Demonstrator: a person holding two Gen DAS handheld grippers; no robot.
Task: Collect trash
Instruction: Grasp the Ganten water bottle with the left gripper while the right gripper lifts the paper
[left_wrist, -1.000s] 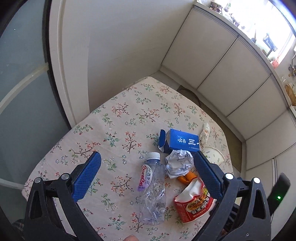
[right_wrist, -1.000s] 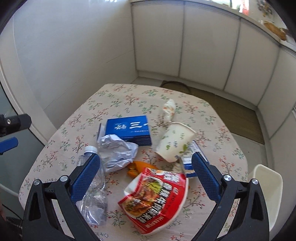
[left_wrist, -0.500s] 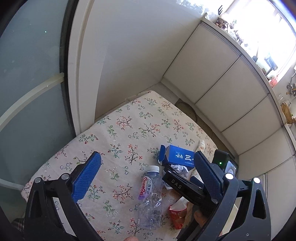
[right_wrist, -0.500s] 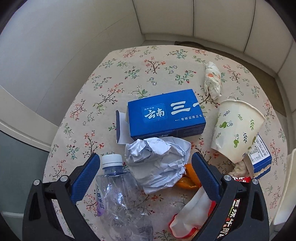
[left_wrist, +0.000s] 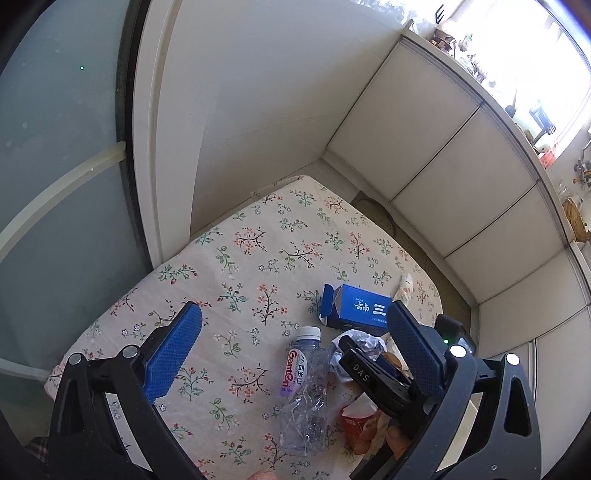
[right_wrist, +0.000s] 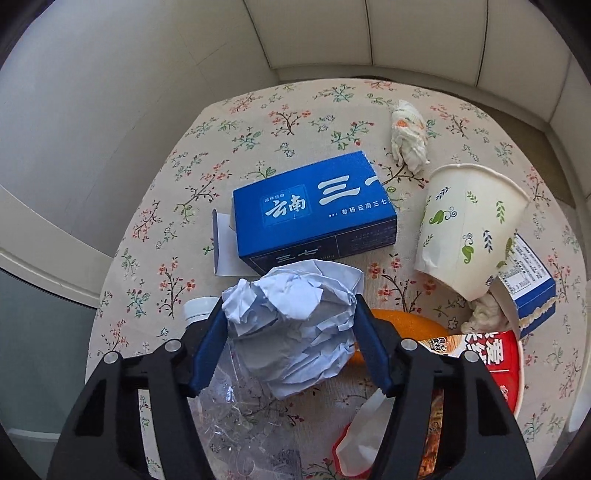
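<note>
A crumpled white paper ball (right_wrist: 295, 325) lies among the trash on the flowered table (left_wrist: 258, 236). My right gripper (right_wrist: 290, 314) points down over it, jaws closing, blue pads touching both sides of the ball. The left wrist view shows that gripper's black body (left_wrist: 369, 373) over the paper ball (left_wrist: 354, 341). A crushed clear bottle (right_wrist: 229, 406) lies just left of the ball and an orange peel (right_wrist: 406, 321) just right. My left gripper (left_wrist: 293, 306) hangs open above the table with nothing between its fingers, over the bottle (left_wrist: 303, 387).
Behind the ball lies a blue box (right_wrist: 314, 210). A paper cup (right_wrist: 469, 229) on its side, a smaller blue box (right_wrist: 532, 280), a red noodle packet (right_wrist: 491, 354) and a wadded tissue (right_wrist: 408, 136) crowd the right. White wall and cabinets border the table.
My right gripper came down from above the pile onto the paper ball and its jaws narrowed around it. It entered the left wrist view. The left gripper barely moved.
</note>
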